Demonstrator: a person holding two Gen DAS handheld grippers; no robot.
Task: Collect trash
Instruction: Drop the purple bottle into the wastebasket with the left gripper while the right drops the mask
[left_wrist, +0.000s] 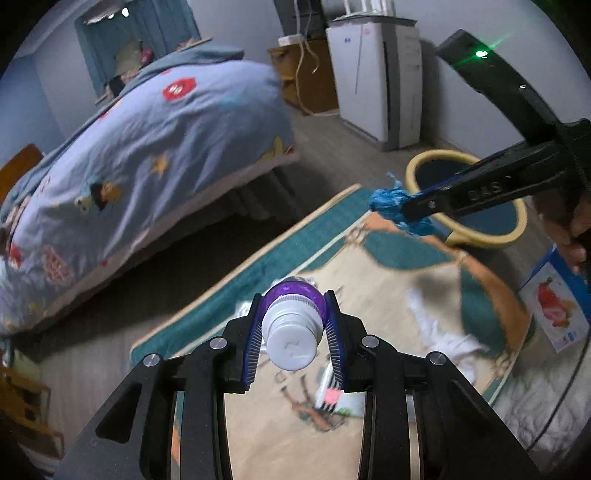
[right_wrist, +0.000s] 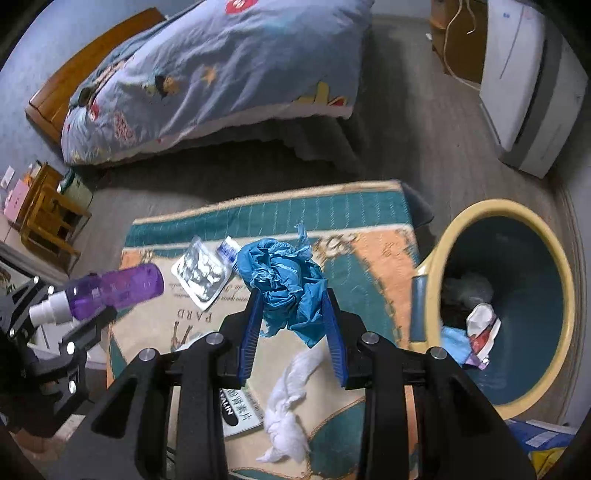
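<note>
My left gripper is shut on a purple bottle with a white cap, held above the rug; it also shows in the right wrist view. My right gripper is shut on a crumpled blue plastic bag, seen in the left wrist view just left of the bin's rim. The yellow-rimmed bin with a teal inside stands right of the rug and holds some wrappers. On the rug lie a white tissue, a blister pack and a flat packet.
A patterned teal and beige rug covers the floor. A bed with a blue quilt stands behind it. A white appliance and a wooden cabinet stand by the far wall. A wooden stool is at left. A blue box lies right.
</note>
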